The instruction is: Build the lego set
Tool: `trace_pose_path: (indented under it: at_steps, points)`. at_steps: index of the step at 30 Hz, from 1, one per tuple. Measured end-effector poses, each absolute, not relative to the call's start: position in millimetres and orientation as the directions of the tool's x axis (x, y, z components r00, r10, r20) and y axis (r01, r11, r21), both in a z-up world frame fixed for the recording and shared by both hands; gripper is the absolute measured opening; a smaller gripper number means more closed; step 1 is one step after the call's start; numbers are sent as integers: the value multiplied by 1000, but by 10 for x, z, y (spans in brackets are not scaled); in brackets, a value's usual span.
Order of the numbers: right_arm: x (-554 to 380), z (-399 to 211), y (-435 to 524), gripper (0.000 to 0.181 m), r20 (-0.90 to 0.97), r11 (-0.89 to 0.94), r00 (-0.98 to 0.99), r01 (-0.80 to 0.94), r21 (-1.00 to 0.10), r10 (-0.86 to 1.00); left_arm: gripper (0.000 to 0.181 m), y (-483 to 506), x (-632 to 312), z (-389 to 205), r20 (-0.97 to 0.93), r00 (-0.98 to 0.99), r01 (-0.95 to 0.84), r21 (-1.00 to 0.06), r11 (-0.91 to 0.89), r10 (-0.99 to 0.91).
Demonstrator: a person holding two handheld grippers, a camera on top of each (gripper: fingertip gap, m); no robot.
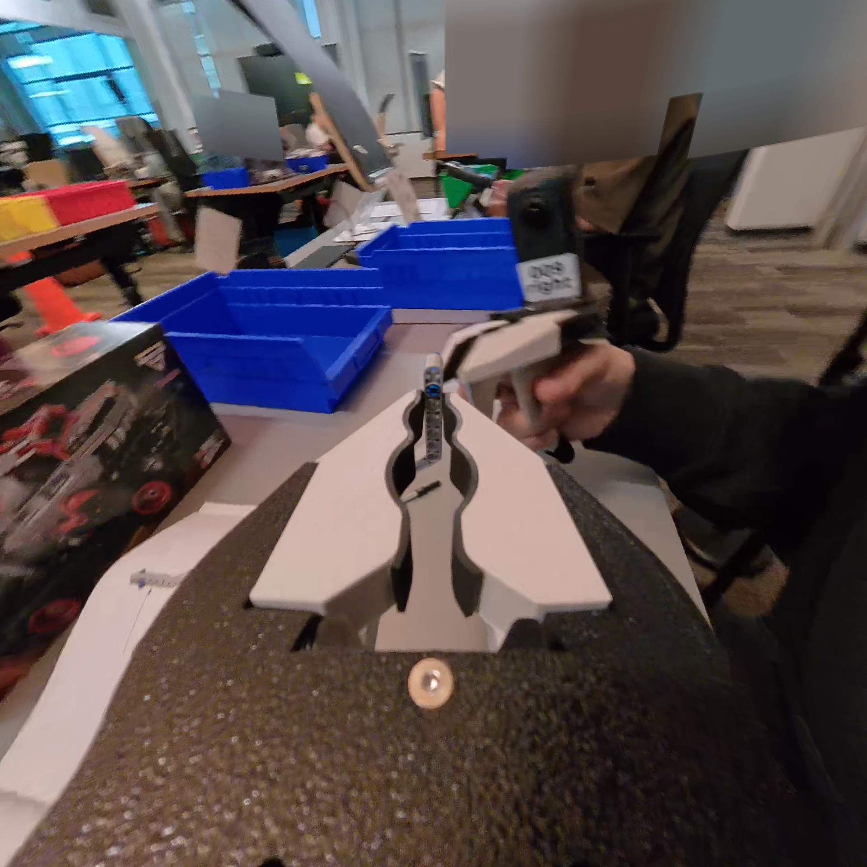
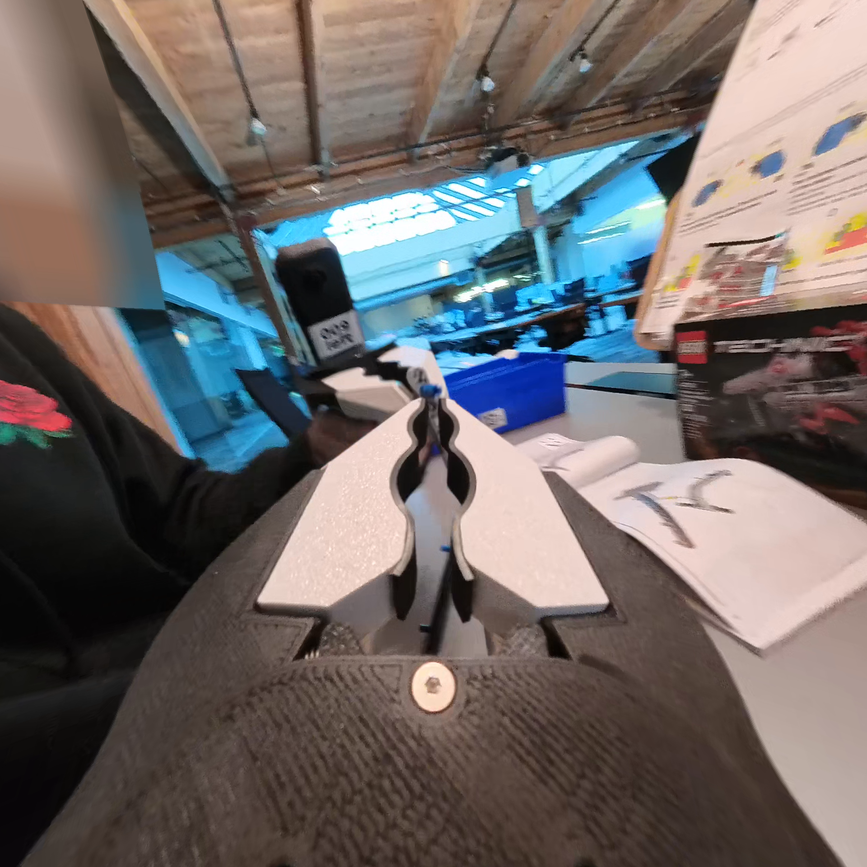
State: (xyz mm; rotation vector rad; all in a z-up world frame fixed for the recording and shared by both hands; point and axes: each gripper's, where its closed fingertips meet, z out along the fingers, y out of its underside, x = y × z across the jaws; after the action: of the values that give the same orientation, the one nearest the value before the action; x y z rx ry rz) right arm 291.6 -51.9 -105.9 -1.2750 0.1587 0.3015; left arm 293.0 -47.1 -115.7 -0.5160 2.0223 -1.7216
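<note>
Behind the blue bins [image 1: 281,328], both grippers meet: left gripper [image 1: 431,408] is pinched on the grey beam [image 1: 432,422], right gripper [image 2: 429,413] seems closed on its blue pin [image 2: 428,390]; press squarely.

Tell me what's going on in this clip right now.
A person holds two grippers over a grey table. The left gripper is shut on a grey holed beam carrying a blue pin, held upright. The right gripper meets it tip to tip, also pinching a small part; which one is unclear. The set's box and blue bins stand nearby.
</note>
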Motion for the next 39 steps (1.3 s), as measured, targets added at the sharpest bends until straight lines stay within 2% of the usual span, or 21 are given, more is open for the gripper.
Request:
trace_pose_path:
  at_steps: [3, 5, 8, 10, 13, 21, 25, 26, 27, 31, 33, 34, 39]
  points:
    - [2929, -1126, -453, 22, -116, 199, 993, -112, -974, -5, 5, -396, 3087, -1128, 79, -754, -133, -991, 33, -652]
    - [2955, -1090, -404, 38, -13, 187, 994, 7, -982, -104, 5, -408, 3108, -1092, 213, -735, -206, -975, -87, -644]
    - [3029, -1074, -368, 49, 131, 130, 958, 168, -977, -254, 5, -473, 3086, -1096, 354, -732, -302, -935, -188, -582]
    - [3077, -1096, -363, 48, 179, 82, 936, 213, -974, -305, 5, -522, 3058, -1099, 393, -735, -332, -919, -211, -552]
    - [3065, -1062, -386, 34, 235, 76, 915, 274, -959, -327, 5, -550, 3060, -1121, 401, -720, -346, -915, -208, -566]
    - [3134, -1065, -408, 31, 386, -27, 818, 416, -909, -427, 5, -603, 3082, -1111, 476, -683, -391, -879, -273, -554]
    - [3143, -1097, -401, 26, 373, -31, 828, 397, -917, -418, 5, -595, 3097, -1124, 451, -677, -377, -891, -252, -581]
    - [3140, -1114, -393, 11, 369, -36, 833, 390, -920, -413, 6, -580, 3113, -1107, 434, -675, -355, -900, -254, -596]
    - [3160, -1125, -394, 5, 364, -43, 830, 383, -923, -424, 6, -565, 3122, -1102, 410, -677, -334, -911, -240, -611]
    - [3157, -1174, -353, 5, 265, -9, 889, 282, -959, -375, 6, -531, 3126, -1143, 326, -683, -297, -941, -159, -653]
    - [3156, -1164, -361, 6, 274, 8, 883, 300, -954, -380, 6, -534, 3118, -1145, 336, -688, -306, -938, -163, -643]
    - [3186, -1154, -379, 16, 278, 12, 871, 309, -951, -405, 6, -528, 3118, -1154, 339, -687, -312, -936, -160, -643]
    - [3181, -1141, -418, 33, 315, 6, 862, 346, -938, -397, 5, -545, 3094, -1212, 347, -700, -342, -930, -133, -624]
